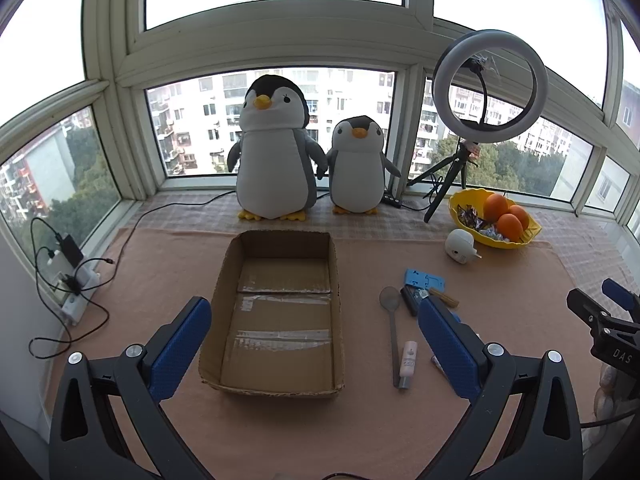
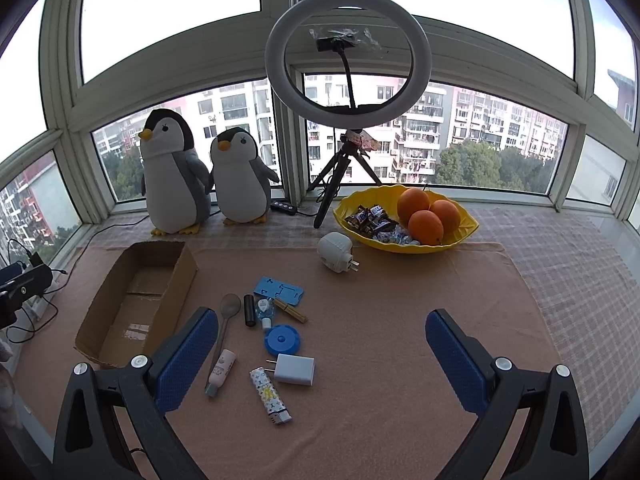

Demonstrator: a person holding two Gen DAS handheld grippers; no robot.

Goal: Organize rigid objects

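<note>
An empty open cardboard box (image 1: pixel 280 312) lies on the peach mat; it also shows in the right wrist view (image 2: pixel 136 304). To its right lie small rigid items: a spoon (image 2: pixel 226 320), a pink tube (image 2: pixel 221 370), a black stick (image 2: pixel 249 310), a blue phone stand (image 2: pixel 279 290), a blue round disc (image 2: pixel 282 340), a white charger (image 2: pixel 294 369), a patterned lighter (image 2: pixel 269 397) and a wooden piece (image 2: pixel 291 311). My left gripper (image 1: pixel 314 316) is open and empty, held above the box. My right gripper (image 2: pixel 322 328) is open and empty, above the mat right of the items.
A yellow bowl (image 2: pixel 464 232) with oranges and sweets, a white plug adapter (image 2: pixel 337 253), a ring light on a tripod (image 2: pixel 347 60) and two plush penguins (image 2: pixel 172 176) stand at the back. Cables and a power strip (image 1: pixel 76 292) lie at the left edge.
</note>
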